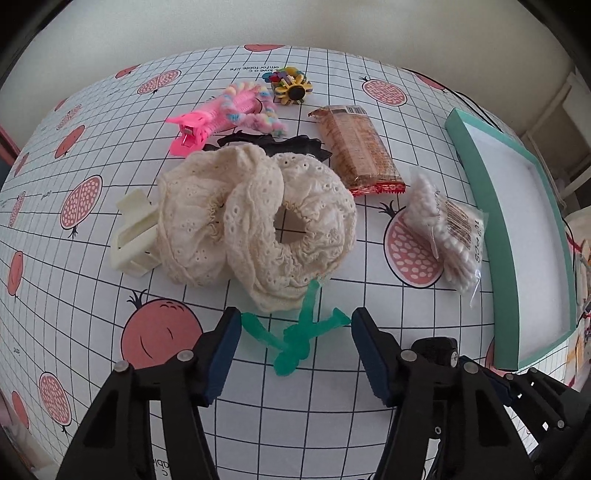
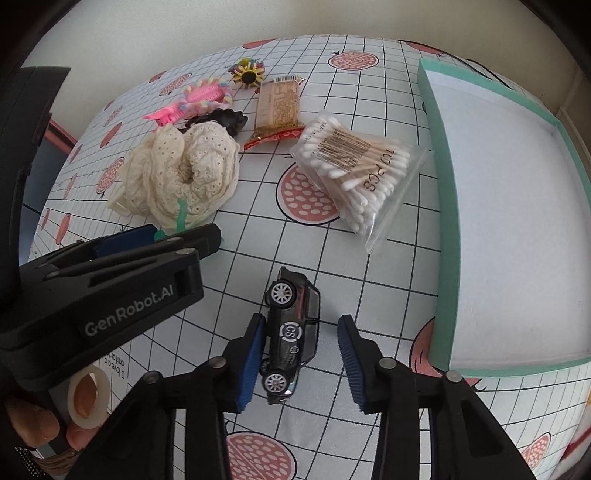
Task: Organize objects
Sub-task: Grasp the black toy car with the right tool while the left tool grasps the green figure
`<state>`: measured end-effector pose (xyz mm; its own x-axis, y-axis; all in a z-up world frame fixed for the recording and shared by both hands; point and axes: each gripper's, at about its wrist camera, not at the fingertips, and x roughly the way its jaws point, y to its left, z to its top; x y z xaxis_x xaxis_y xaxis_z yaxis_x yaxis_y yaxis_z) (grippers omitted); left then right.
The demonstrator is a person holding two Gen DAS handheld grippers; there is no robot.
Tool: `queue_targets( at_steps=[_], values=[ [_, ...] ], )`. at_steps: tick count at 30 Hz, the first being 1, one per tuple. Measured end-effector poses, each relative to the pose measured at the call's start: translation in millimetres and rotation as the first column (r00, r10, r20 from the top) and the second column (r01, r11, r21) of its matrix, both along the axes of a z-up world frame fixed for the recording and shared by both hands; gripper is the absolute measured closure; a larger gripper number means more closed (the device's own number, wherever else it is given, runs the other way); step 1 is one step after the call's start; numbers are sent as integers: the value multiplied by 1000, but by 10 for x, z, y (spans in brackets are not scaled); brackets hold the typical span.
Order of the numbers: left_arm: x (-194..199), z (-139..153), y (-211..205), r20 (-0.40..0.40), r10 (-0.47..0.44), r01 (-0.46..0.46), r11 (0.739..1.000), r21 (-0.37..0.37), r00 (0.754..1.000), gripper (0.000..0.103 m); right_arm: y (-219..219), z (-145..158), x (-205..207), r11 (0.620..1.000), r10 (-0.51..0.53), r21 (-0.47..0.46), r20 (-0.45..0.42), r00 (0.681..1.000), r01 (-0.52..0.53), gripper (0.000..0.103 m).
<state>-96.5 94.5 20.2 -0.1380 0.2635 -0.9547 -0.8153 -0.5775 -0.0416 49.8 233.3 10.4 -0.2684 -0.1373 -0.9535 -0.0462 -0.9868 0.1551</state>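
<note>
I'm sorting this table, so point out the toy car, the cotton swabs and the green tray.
toy car (image 2: 293, 334), right wrist view, its side door.
cotton swabs (image 2: 354, 166), right wrist view, bag middle.
green tray (image 2: 443, 236), right wrist view, left wall.

A plain cream wall (image 1: 295, 22) stands behind the table's grid-and-pomegranate cloth (image 1: 92, 295), softly lit.

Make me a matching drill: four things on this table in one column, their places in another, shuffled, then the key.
Things:
1. toy car
2. green figure
3. cotton swabs
4. sunflower clip

Places:
A. far end of the table, beyond the snack bar
B. between the open right gripper's fingers
C. beside the teal box
D. between the open left gripper's fingers

Pairs: 1-B, 2-D, 3-C, 4-A
</note>
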Motion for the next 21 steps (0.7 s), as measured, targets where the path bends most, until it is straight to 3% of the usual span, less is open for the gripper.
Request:
queue_targets(
  at_steps=[3,21],
  values=[
    [20,1,4,3,-4,4,1000,-4,1000,41,14,-2,0,1000,5,1,4,1000,-5,72],
    [19,35,-73,27,-29,29,1000,-2,999,58,66,55,45,1000,-14,-22,-4,1000,14,72]
  ],
)
